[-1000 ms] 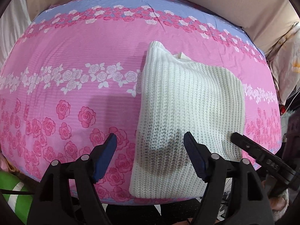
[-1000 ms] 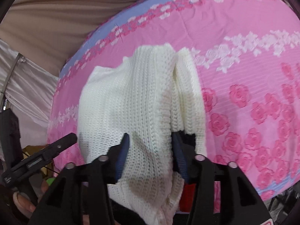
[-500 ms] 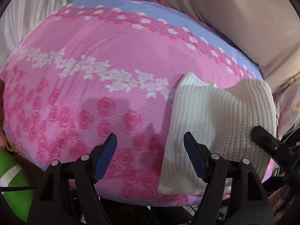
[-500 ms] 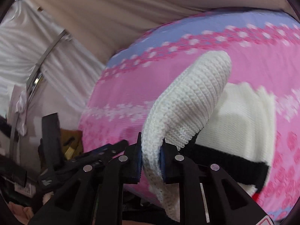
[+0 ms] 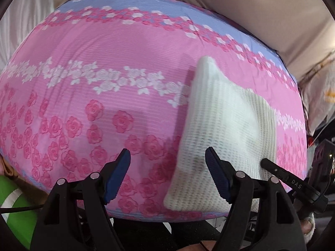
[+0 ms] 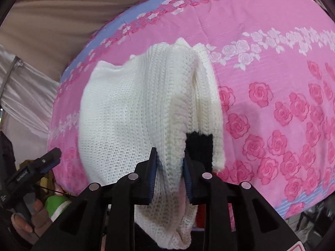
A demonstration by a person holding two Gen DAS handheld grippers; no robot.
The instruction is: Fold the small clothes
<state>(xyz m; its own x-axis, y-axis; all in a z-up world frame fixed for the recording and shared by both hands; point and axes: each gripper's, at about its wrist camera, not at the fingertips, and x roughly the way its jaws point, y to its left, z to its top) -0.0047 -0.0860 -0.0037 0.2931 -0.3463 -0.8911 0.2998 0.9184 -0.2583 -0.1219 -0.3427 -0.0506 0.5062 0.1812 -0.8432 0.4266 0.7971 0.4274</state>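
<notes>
At the far left of the left wrist view a green object [image 5: 16,211] shows below the edge of the pink rose-print bedspread [image 5: 104,96], which covers the surface. The left tool [image 5: 167,173] hovers above the near edge of that bedspread with its blue-padded fingers [image 5: 117,173] spread wide apart and nothing between them. To its right lies the white knit sweater [image 5: 222,138], folded and resting near the right, near corner of the bedspread, its lower edge reaching the spread's front border. The right finger of the left tool overlaps the sweater's lower part in the view; whether it touches the knit cannot be told. Further right, the right tool [image 6: 169,173] is clamped on a raised fold of the same white knit sweater [image 6: 129,113], lifting that ridge while the rest stays on the bedspread [image 6: 272,79]. A black band [image 6: 199,146] of the garment shows just right of the pinched fold.
</notes>
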